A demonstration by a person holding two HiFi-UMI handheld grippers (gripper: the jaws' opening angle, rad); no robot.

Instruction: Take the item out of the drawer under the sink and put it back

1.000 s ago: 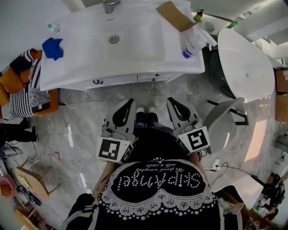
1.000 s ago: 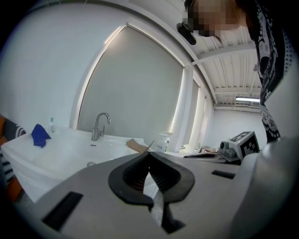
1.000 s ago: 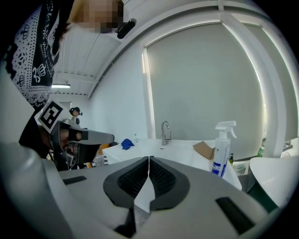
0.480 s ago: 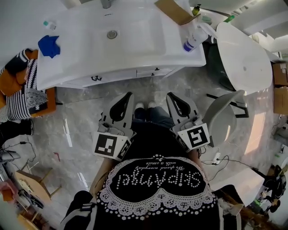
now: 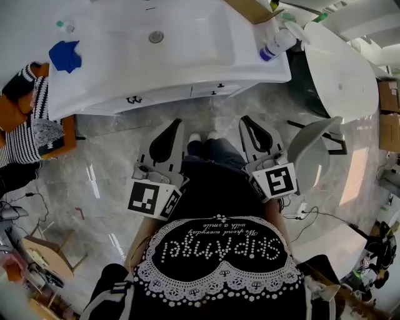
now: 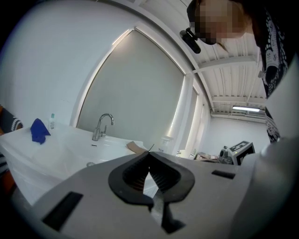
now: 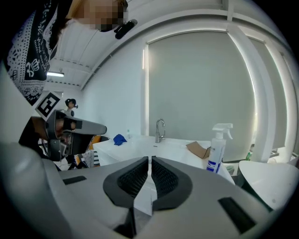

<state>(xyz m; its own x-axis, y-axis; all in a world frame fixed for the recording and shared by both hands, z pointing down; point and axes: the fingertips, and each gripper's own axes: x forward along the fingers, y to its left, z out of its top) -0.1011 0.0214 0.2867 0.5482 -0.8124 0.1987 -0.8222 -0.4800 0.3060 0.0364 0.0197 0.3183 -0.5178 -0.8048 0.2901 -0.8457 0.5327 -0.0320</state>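
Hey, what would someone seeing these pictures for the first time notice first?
The big white sink fills the top of the head view, a blue cloth at its left end and a spray bottle at its right. Below it, the left gripper and right gripper, both shut and empty, point toward the closed drawers.

A crumpled blue cloth (image 5: 65,55) is lying far left. A white plastic spray bottle (image 5: 275,45) is standing far right, near flat brown cardboard (image 5: 250,9).
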